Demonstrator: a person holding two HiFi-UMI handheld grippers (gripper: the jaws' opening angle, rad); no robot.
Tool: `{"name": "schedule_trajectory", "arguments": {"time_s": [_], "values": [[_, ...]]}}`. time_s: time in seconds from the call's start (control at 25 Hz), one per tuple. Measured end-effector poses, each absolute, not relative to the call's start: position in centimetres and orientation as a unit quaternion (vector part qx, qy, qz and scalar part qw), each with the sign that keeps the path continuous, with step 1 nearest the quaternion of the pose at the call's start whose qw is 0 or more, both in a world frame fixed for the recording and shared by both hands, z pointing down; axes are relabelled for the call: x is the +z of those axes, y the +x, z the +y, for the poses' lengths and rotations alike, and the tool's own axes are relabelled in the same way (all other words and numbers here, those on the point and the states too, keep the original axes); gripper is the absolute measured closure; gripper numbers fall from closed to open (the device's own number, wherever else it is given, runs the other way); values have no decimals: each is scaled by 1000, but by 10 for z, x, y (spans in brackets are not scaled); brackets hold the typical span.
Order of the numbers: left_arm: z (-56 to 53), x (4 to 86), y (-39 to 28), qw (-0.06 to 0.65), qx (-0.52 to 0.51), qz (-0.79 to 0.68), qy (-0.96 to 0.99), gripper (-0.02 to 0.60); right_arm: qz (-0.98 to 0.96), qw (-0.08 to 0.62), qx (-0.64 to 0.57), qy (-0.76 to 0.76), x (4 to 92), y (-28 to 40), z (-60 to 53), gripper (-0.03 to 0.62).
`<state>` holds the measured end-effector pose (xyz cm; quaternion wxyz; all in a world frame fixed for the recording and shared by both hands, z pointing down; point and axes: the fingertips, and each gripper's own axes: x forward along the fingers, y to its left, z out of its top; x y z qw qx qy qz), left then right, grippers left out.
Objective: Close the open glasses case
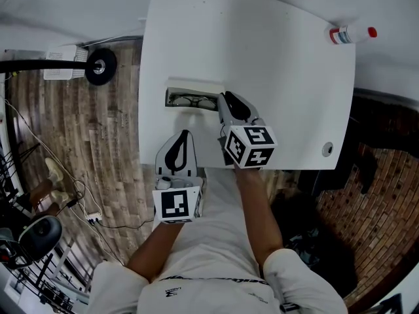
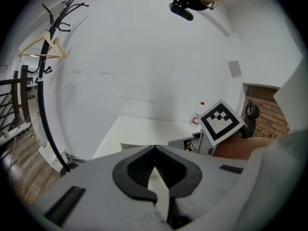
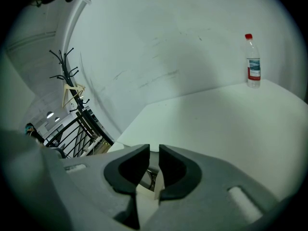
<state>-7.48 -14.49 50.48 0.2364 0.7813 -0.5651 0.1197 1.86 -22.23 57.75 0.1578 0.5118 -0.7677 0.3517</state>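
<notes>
The open white glasses case (image 1: 190,99) lies near the front of the white table (image 1: 275,70), with dark-rimmed glasses inside and its lid standing along the far side. My right gripper (image 1: 224,97) is at the case's right end, jaws a narrow gap apart. In the right gripper view, the case (image 3: 147,179) and a lens show through the gap of the right gripper (image 3: 154,150). My left gripper (image 1: 184,134) hovers at the table's front edge, just short of the case. The left gripper (image 2: 154,148) has its tips touching and holds nothing.
A clear water bottle (image 1: 350,34) with a red cap lies at the table's far right corner. A round black stand base (image 1: 99,65) sits on the wooden floor to the left. A coat rack (image 2: 45,57) stands by the white wall.
</notes>
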Motion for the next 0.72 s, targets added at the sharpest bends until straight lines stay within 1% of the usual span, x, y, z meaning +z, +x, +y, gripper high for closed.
{"name": "schedule_trajectory", "arguments": {"time_s": [0.2, 0.36, 0.44, 0.56, 0.72], "values": [[-142, 503, -75, 234, 118, -565, 782, 583, -764, 165, 357, 511, 581, 18, -218, 540], [-140, 500, -76, 233, 118, -567, 781, 583, -757, 166, 354, 524, 584, 24, -212, 571], [-140, 498, -79, 229, 118, -569, 781, 583, -759, 160, 351, 525, 582, 25, -211, 571], [-139, 500, -81, 230, 117, -569, 781, 583, -765, 151, 354, 516, 577, 20, -213, 539], [-138, 498, -80, 232, 119, -566, 782, 583, -767, 141, 350, 519, 571, 18, -220, 537]]}}
